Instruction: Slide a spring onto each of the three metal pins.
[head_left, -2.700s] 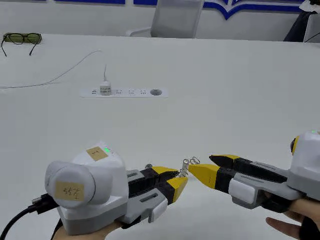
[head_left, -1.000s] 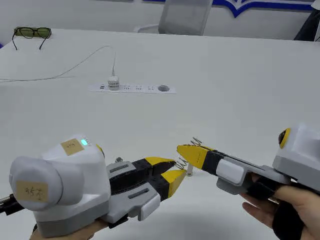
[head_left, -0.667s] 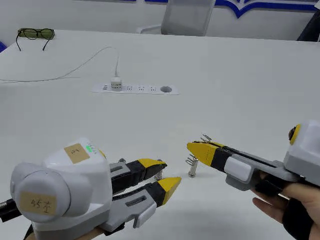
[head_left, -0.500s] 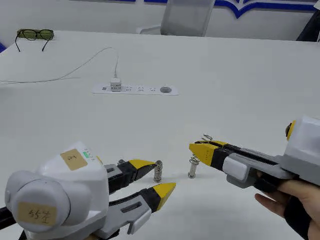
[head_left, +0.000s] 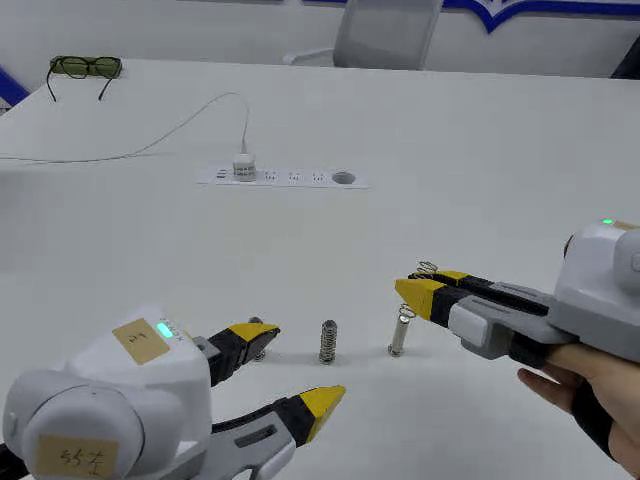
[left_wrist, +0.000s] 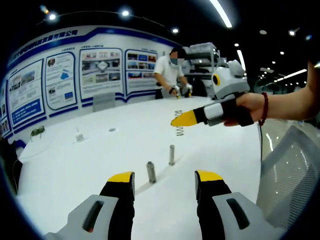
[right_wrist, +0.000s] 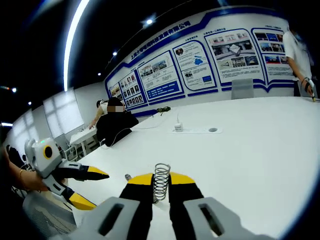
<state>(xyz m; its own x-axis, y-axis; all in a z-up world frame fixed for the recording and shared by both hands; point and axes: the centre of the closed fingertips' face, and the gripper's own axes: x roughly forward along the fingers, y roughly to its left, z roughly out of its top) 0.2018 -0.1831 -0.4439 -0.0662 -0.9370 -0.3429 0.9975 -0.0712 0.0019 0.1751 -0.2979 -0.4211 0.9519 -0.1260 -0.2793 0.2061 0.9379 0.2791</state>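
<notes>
Springs are fitted one per pin, and one fitted spring is now seen seated on the middle pin of a row of three standing close to the near edge of the worktop. A second ago the left gripper was closed in around that pin; its jaws are now spread wide and empty, and it has been drawn back towards the near edge, so the pin and its spring are left standing unsupported. This step is therefore judged complete. The right gripper has been carried clear of the middle pin and is held just beside the right-hand pin, its jaws pinched together on the held spring, which stands upright above the fingertips. The right-hand pin appears bare, although it is too small for certainty. The left-hand pin is partly hidden behind the upper jaw of the left gripper, and whether a spring is carried on it cannot be determined. The held spring is probably intended for the right-hand pin; its bore must be aligned with the pin top before it is lowered. As the pins stand free, a sideways push may topple one, so steadying by the free left gripper is advised.
</notes>
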